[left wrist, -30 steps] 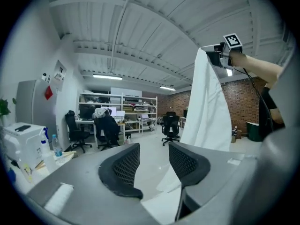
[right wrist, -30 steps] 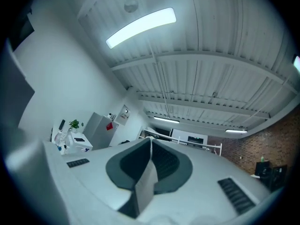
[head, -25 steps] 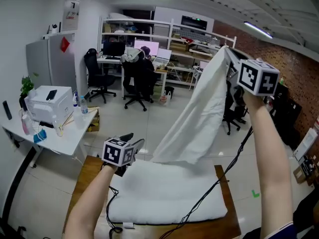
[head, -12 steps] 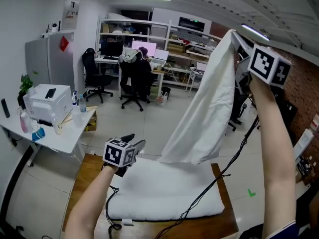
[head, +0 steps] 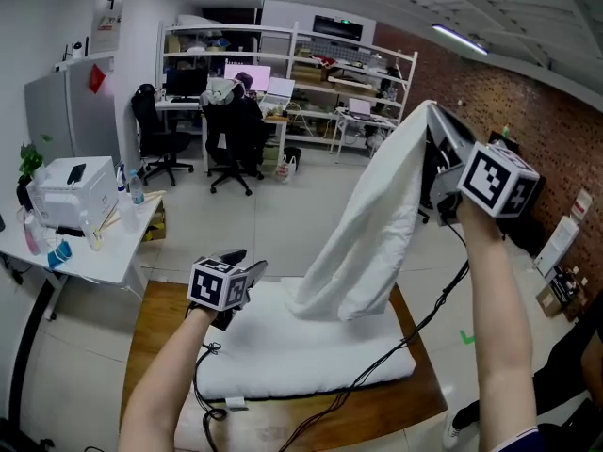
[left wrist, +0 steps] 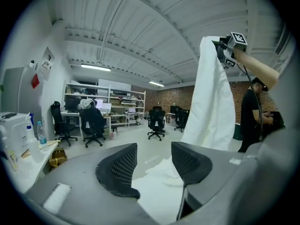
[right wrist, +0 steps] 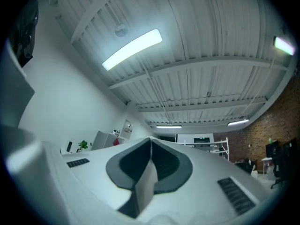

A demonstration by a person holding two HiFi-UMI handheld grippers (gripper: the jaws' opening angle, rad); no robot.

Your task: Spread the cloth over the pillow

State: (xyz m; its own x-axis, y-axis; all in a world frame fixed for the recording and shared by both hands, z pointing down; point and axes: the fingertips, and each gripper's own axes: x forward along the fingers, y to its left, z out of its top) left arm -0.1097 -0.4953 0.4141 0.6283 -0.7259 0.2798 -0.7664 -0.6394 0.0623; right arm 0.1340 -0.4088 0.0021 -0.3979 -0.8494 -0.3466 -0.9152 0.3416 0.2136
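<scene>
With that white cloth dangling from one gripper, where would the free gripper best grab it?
Probably its loose lower hem, approached level from the left gripper: the cloth hangs from the shut right gripper, bottom edge bunched on the pillow near those open jaws.

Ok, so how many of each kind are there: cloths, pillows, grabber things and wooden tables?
cloth: 1
pillow: 1
grippers: 2, the left gripper and the right gripper
wooden table: 1
Total: 5
</scene>
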